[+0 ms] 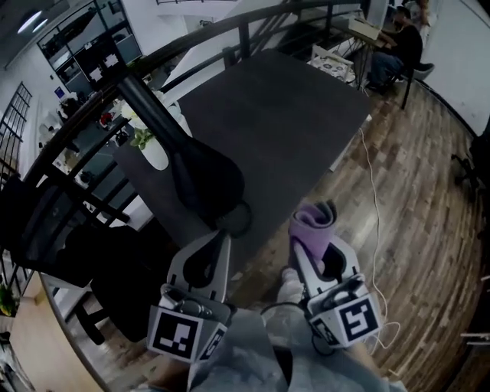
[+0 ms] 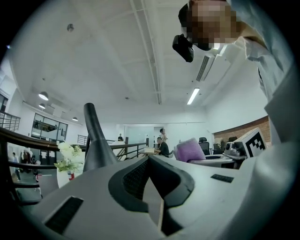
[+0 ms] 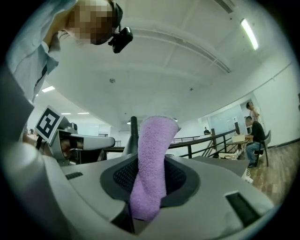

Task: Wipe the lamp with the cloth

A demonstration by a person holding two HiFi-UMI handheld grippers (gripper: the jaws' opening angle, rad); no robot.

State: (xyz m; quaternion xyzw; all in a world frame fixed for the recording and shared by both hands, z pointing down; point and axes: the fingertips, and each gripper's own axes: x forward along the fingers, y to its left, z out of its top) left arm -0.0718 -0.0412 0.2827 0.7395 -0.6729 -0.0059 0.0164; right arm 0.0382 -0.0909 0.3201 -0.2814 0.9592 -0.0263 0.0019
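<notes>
From the head view I could not follow the lamp [image 1: 205, 180] to its top. Its stem ran up-left and was lost against the dark railing [image 1: 253, 23]. I also could not tell whether the left gripper [image 1: 220, 237] touched the ring at the near end of the base. That gripper's jaws were drawn together with nothing between them.

The lamp was black, with a wide teardrop base and a thick slanting stem. It stood at the near left edge of the dark table [image 1: 291, 115].

The right gripper [image 1: 315, 239] was clamped on the purple cloth [image 3: 152, 164], a fuzzy roll poking out beyond its jaws, right of the base and apart from it. A white vase of flowers [image 1: 153, 149] stood just beside the stem. A seated person [image 1: 400, 47] was well away past the table.
</notes>
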